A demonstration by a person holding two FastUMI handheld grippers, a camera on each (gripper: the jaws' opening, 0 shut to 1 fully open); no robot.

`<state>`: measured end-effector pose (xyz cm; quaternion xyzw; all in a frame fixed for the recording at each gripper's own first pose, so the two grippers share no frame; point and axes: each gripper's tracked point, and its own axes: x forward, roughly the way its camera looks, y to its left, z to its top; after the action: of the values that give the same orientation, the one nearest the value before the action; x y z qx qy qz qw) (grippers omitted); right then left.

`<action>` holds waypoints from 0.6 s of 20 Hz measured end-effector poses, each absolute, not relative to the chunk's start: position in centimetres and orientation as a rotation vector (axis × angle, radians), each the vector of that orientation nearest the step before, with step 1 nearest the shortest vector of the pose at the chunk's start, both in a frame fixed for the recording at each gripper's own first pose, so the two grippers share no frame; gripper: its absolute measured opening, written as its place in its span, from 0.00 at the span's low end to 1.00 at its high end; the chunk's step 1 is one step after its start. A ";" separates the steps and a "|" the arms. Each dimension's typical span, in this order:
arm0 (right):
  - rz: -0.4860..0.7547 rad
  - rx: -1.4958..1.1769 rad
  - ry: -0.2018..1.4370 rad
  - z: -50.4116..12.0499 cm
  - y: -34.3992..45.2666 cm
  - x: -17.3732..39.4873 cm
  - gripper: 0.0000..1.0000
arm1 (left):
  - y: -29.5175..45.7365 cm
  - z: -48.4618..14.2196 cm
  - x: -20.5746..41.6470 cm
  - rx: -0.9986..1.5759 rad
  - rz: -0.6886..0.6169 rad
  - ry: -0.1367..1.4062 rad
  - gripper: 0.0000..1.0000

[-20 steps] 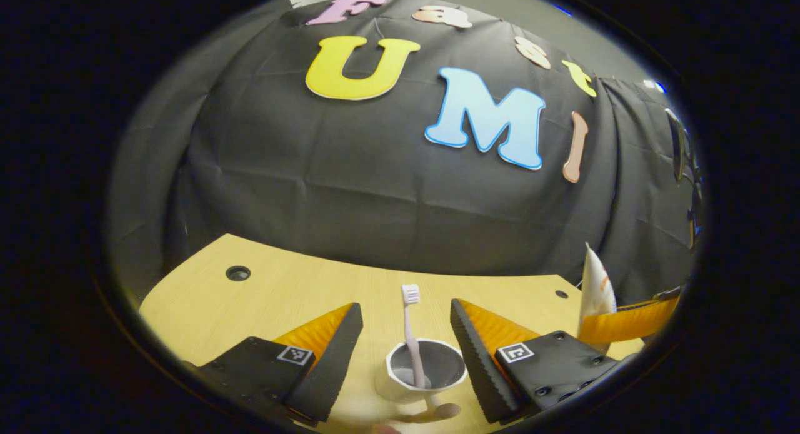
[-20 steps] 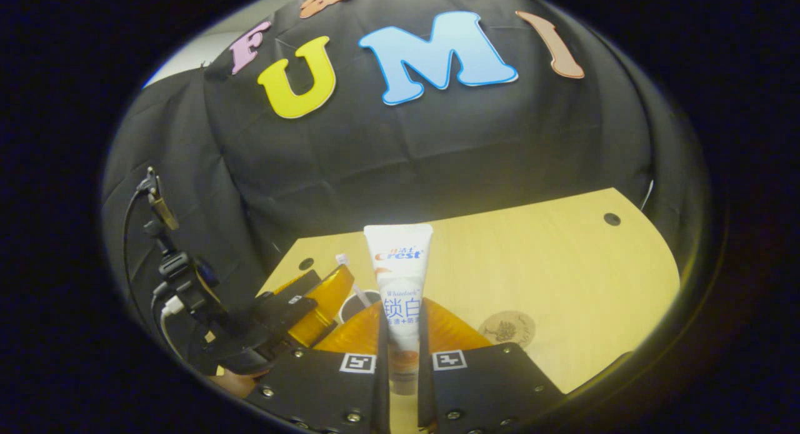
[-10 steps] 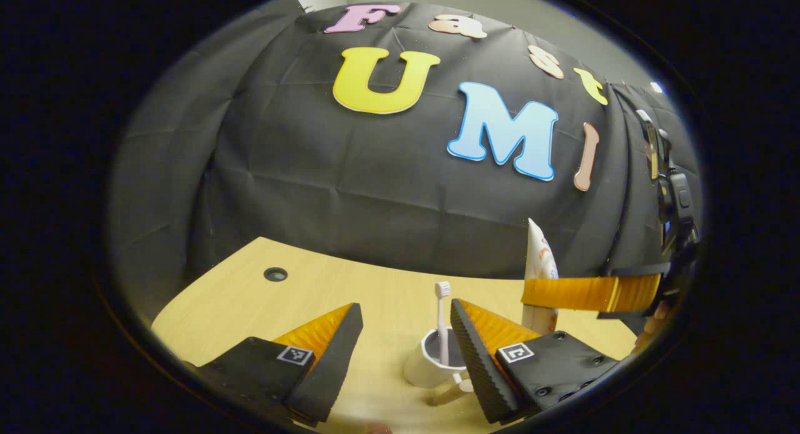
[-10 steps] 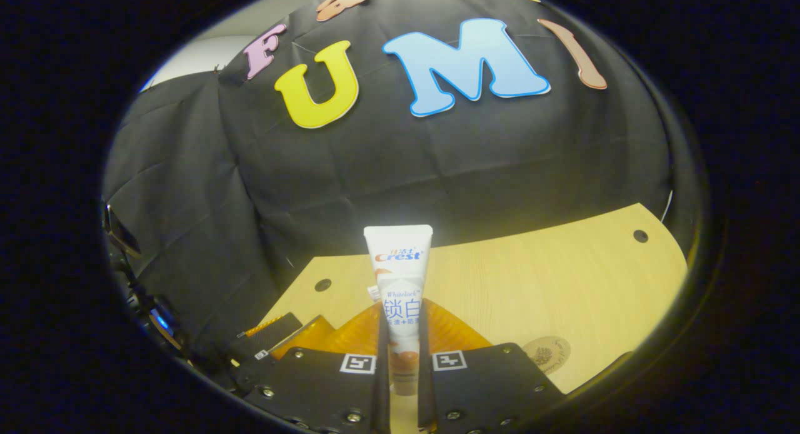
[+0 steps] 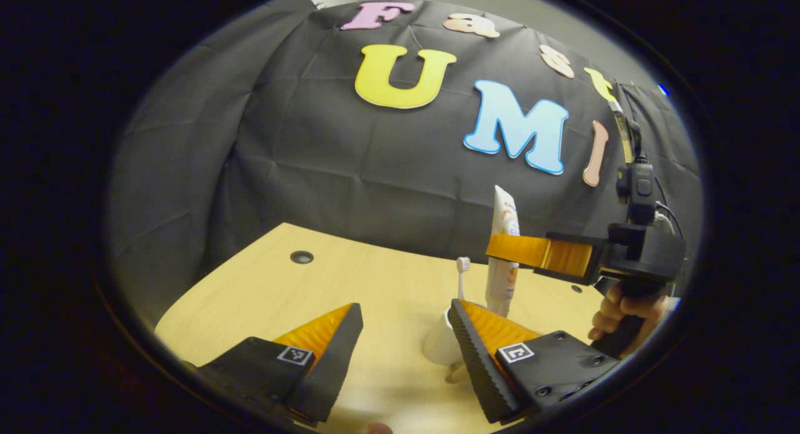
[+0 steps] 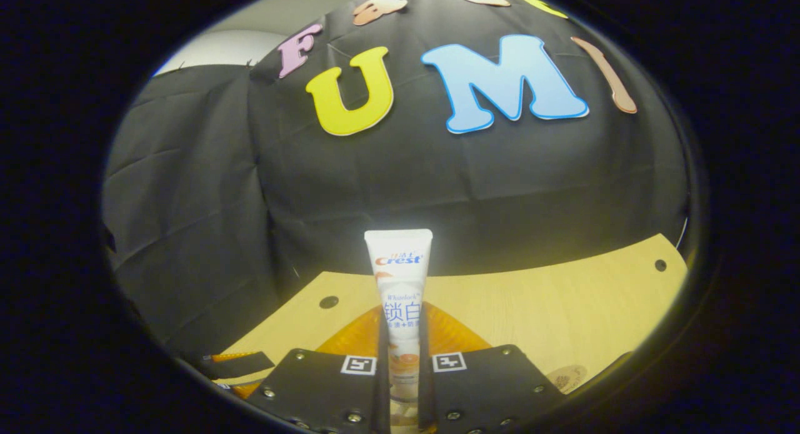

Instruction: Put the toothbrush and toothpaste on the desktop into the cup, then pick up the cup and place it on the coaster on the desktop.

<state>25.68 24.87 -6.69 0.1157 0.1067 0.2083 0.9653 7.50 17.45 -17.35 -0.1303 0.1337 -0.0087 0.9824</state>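
Wooden desktop (image 6: 562,309), right hand-held gripper (image 6: 400,353) clamping toothpaste (image 6: 400,284)

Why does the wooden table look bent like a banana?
The fisheye lens bows the pale wooden table in the left gripper view, and again in the right gripper view; there the white toothpaste tube at the centre stays straight and sharp.

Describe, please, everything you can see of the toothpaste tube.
The toothpaste tube is white soft plastic with blue print and an orange picture low down. It stands upright, flat crimped end up, clamped at its lower half between the fingers of the right claw. In the left gripper view it hangs above the wooden desktop, beside the toothbrush in the cup.
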 end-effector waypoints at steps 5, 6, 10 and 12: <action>0.415 0.183 0.260 -10.0 26.2 26.7 0.18 | 19.2 -18.5 6.1 -0.277 0.015 0.297 0.92; 0.412 0.170 0.268 -10.5 26.3 26.8 0.19 | 19.6 -18.7 6.0 -0.281 0.020 0.301 0.92; 0.403 0.143 0.303 -11.7 26.4 26.8 0.23 | 20.6 -19.3 5.5 -0.297 0.039 0.317 0.92; 0.403 0.141 0.316 -12.0 26.4 26.5 0.25 | 20.8 -19.6 5.3 -0.299 0.044 0.323 0.92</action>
<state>26.54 26.41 -11.95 0.0698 0.1563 0.1990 0.9649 5.31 20.80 -19.61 -0.1485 0.1603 0.0217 0.9756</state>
